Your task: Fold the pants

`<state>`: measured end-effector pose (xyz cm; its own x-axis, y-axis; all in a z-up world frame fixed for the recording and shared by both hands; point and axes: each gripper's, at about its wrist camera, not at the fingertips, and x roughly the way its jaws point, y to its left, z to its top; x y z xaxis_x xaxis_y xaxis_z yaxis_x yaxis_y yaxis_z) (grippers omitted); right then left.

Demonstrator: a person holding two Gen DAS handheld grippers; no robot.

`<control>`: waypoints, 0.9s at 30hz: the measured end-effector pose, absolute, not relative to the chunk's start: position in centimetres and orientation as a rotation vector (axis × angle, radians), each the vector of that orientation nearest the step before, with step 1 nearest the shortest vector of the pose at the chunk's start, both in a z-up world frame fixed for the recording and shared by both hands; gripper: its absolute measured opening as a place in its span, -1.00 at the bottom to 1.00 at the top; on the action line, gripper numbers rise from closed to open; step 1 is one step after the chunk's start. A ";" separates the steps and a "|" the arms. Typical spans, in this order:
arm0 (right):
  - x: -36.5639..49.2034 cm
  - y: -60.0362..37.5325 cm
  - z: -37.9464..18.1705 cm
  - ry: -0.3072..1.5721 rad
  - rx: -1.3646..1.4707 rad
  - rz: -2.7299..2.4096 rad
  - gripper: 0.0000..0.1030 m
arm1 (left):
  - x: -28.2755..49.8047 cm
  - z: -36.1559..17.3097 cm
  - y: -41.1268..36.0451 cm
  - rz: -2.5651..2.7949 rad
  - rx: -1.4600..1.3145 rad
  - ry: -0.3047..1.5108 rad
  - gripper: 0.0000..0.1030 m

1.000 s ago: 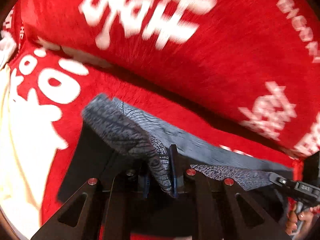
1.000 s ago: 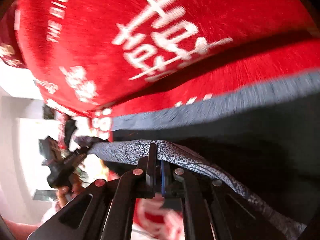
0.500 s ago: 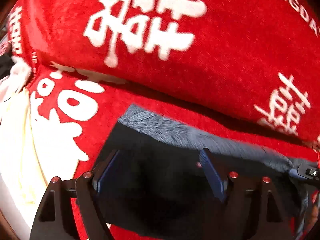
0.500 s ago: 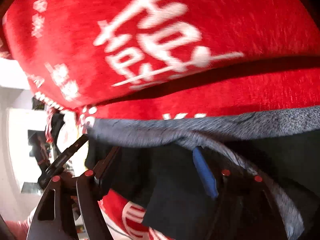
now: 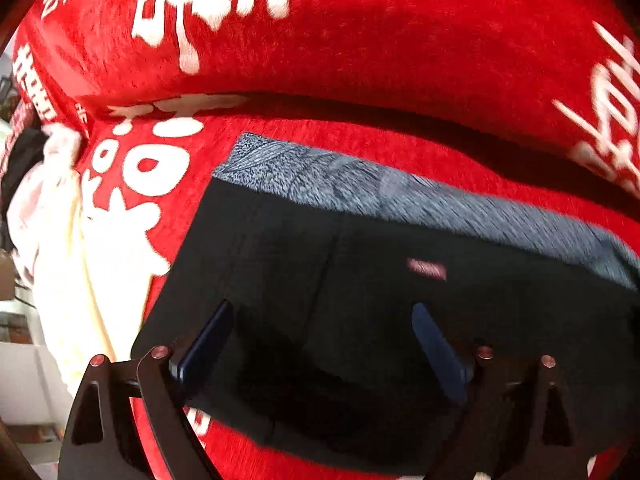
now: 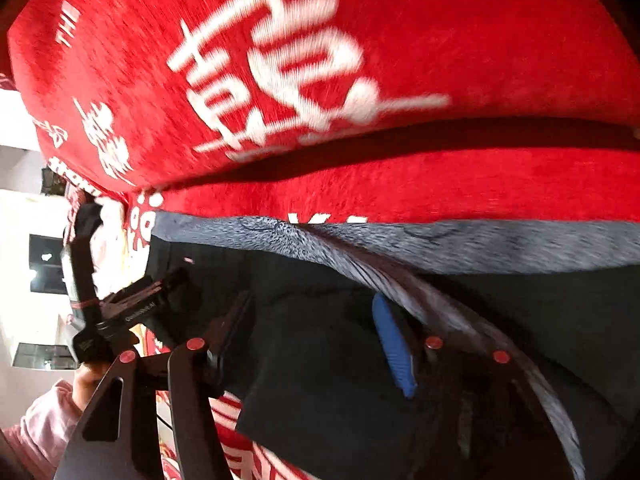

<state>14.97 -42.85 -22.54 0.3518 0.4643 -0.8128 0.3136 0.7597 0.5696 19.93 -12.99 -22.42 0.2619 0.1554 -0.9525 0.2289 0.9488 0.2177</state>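
Black pants (image 5: 360, 300) with a grey heathered waistband (image 5: 400, 196) lie flat on the red blanket (image 5: 400, 60), which carries white printed characters. A raised fold of that blanket, shadow under it, runs along just past the waistband.

Left wrist view, left to right from the pants: cream fabric (image 5: 60, 240) at the far left edge, then blanket, then the pants filling the lower middle. A small pink label (image 5: 426, 268) sits on the black cloth below the waistband. Left gripper (image 5: 320, 344) is spread wide, blue-padded fingers (image 5: 436, 348) over the black fabric, nothing between them. Contact with the cloth: cannot tell.

Right wrist view: at far left, beyond the pants' edge, the other gripper's body (image 6: 132, 312) with a hand (image 6: 90, 380) in a pink sleeve, white room background behind. None of that shows in the left view. Right gripper (image 6: 316, 336) is also spread apart and holds nothing. A loose grey strip of waistband (image 6: 440, 304) curves down past its right finger (image 6: 392, 344), partly hiding the linkage. The pink label is not seen clearly here.
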 end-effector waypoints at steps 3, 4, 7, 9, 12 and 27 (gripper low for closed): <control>12.0 -44.4 -20.1 1.196 0.768 0.081 0.37 | 17.4 -20.8 -14.9 -0.104 0.384 1.316 0.78; 10.8 -44.9 -19.4 1.189 0.772 0.057 0.38 | 16.7 -20.4 -15.5 -0.126 0.394 1.320 0.78; 6.9 -45.7 -18.3 1.183 0.801 -0.012 0.42 | 14.6 -19.2 -17.6 -0.220 0.401 1.320 0.78; 3.6 -45.7 -17.5 1.179 0.801 -0.069 0.45 | 13.3 -18.8 -18.8 -0.277 0.416 1.318 0.78; -0.3 -45.1 -17.3 1.171 0.818 -0.127 0.45 | 10.7 -18.1 -20.3 -0.342 0.457 1.316 0.78; -17.8 -43.3 -19.0 1.171 0.963 -0.397 0.45 | -1.9 -16.5 -23.6 -0.652 0.507 1.344 0.78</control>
<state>-17.79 -43.28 -18.99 0.3796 0.2045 -0.9023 0.7107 0.5599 0.4259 -1.92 -23.63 -16.50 0.0977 -0.1371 -0.9857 0.6889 0.7241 -0.0325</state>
